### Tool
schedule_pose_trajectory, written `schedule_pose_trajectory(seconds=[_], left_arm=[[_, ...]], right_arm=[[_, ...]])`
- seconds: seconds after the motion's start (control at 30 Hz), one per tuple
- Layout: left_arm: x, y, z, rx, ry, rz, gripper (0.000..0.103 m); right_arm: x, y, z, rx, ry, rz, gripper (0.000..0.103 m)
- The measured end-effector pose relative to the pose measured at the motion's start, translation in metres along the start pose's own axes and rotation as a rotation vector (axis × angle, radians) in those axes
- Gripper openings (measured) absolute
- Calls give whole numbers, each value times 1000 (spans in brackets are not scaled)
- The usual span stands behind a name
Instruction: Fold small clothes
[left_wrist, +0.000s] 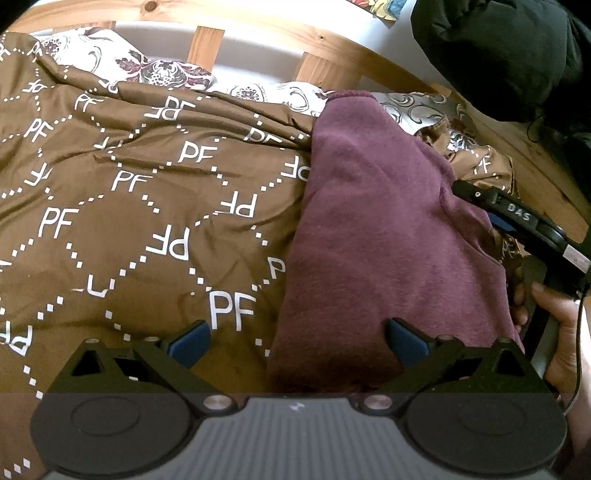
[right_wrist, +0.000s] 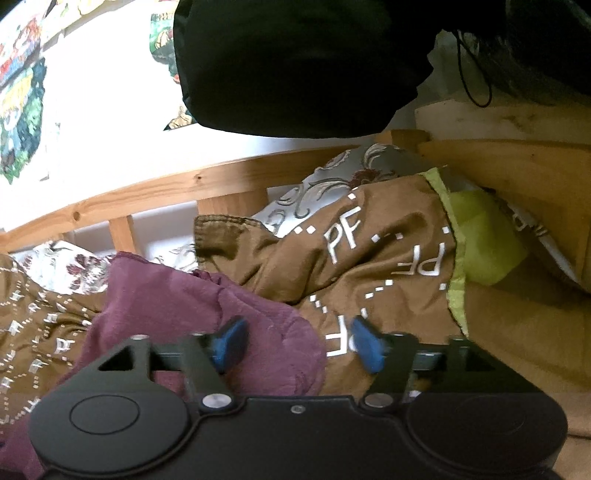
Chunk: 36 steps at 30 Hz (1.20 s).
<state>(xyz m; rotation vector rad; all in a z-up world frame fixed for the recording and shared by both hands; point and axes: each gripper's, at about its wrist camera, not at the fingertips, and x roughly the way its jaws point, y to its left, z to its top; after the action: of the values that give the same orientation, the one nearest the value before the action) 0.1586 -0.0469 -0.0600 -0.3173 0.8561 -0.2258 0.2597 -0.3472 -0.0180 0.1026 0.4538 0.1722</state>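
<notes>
A brown duvet (left_wrist: 129, 192) printed with "PF" covers the bed, a wooden headboard (left_wrist: 258, 40) behind it. A folded maroon garment (left_wrist: 376, 229) lies on the duvet's right side. The left gripper (left_wrist: 297, 345) hovers at the garment's near edge, jaws wide, empty. The right gripper (right_wrist: 299, 341) straddles the garment's edge, jaws parted, gripping nothing.

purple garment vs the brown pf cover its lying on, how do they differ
The purple garment is plain, with no print; the brown cover carries white PF letters and dotted diamond lines. The garment looks matte and fuzzy, the cover smoother with a slight sheen. The garment takes up only the right part of the left wrist view, while the cover spreads across the bed. Both are soft, rumpled cloth.
</notes>
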Motion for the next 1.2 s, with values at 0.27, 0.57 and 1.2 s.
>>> schedule_pose_trajectory(seconds=[0.27,0.57,1.2], left_arm=[[1,2,-1,-16,5,-10,103],[-3,11,4,-66,15,-55,102],[2,6,16,-29,-15,-72,103]], right_arm=[[0,4,-4,12,26,56,102],[-12,0,-15,135,93,99,102],[-39,12,-24,284,201,190,102]])
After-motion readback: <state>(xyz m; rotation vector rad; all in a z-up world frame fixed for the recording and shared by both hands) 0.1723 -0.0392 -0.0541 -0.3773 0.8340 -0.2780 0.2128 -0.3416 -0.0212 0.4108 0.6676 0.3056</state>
